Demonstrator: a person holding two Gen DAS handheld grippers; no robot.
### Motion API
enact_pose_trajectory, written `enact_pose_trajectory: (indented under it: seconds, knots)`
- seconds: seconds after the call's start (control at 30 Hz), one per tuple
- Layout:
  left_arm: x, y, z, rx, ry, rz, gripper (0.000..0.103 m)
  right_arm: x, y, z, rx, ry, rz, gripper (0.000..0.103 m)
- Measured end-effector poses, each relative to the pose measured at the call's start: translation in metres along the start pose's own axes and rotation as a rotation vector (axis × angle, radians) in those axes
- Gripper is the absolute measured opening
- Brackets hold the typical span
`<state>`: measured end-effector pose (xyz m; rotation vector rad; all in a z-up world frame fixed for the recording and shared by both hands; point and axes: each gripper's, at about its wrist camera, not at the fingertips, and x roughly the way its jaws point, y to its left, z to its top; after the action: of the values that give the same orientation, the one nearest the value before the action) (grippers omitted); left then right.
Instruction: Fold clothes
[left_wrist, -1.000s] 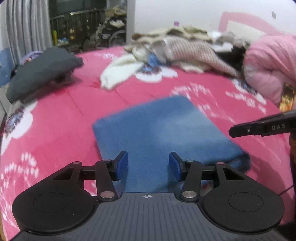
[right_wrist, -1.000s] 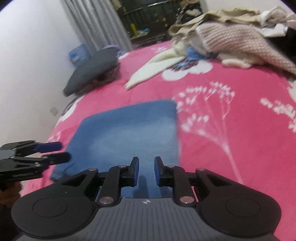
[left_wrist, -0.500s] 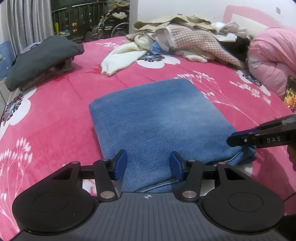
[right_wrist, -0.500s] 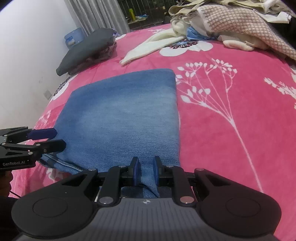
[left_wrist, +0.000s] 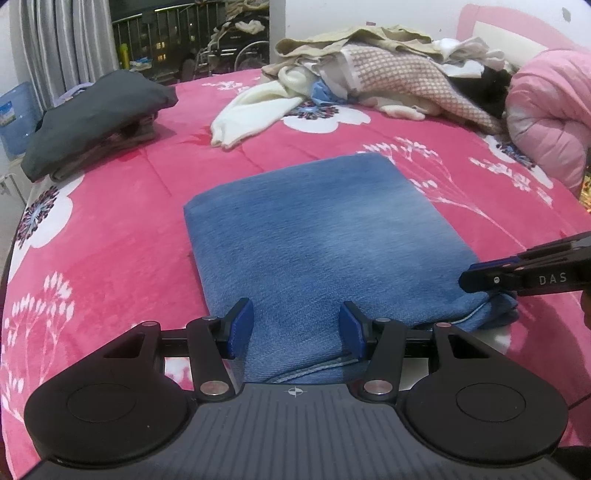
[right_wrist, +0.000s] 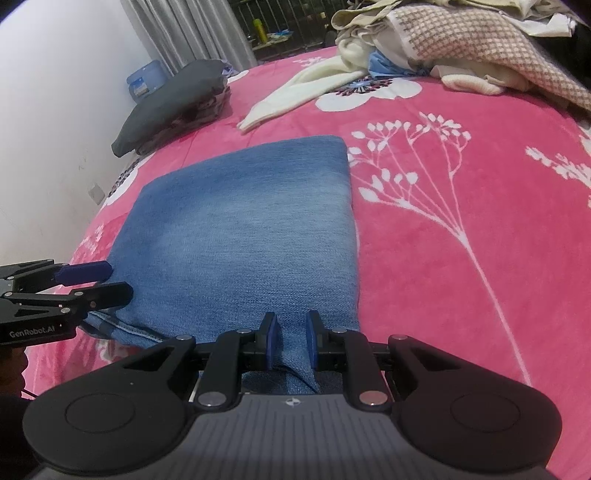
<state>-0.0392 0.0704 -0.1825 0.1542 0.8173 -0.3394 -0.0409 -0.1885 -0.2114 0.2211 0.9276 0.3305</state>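
Folded jeans (left_wrist: 325, 240) lie flat on the pink bedspread (left_wrist: 122, 236), both tongs at their near edge.

The right tongs (right_wrist: 290, 341) are clenched on a raised pinch of denim at the jeans' near edge, the cloth standing up between the blue pads. The left tongs (left_wrist: 295, 328) sit released, jaws spread over the same near edge with denim between them but neither pad pressing it. Beyond the jeans' far left corner rests a dark folded garment (left_wrist: 96, 118); beyond their far edge, a cream garment (left_wrist: 255, 114) and a heap of unfolded clothes (left_wrist: 388, 74).
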Motion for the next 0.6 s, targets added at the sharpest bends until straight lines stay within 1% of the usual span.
enact_pose_trajectory:
  seconds: [0.1, 0.27, 0.33, 0.4, 0.47, 0.6]
  knots:
    - [-0.003, -0.003, 0.006, 0.021, 0.011, 0.027, 0.052, 0.0, -0.002, 0.0, 0.015, 0.002, 0.01, 0.018]
    - [-0.018, -0.007, 0.02, 0.015, 0.003, 0.06, 0.052, 0.0, -0.006, 0.001, 0.041, 0.006, 0.024, 0.018]
    - [-0.02, -0.01, 0.03, 0.011, 0.015, 0.087, 0.052, 0.0, -0.007, 0.001, 0.051, 0.01, 0.029, 0.018]
    - [-0.014, -0.014, 0.04, 0.002, 0.05, 0.131, 0.052, 0.0, -0.008, 0.002, 0.058, 0.014, 0.035, 0.018]
    - [-0.004, -0.017, 0.047, -0.023, 0.091, 0.154, 0.052, 0.0, -0.009, 0.002, 0.067, 0.015, 0.04, 0.018]
    - [0.016, -0.018, 0.043, -0.061, 0.17, 0.201, 0.052, 0.0, -0.008, 0.002, 0.058, 0.014, 0.037, 0.018]
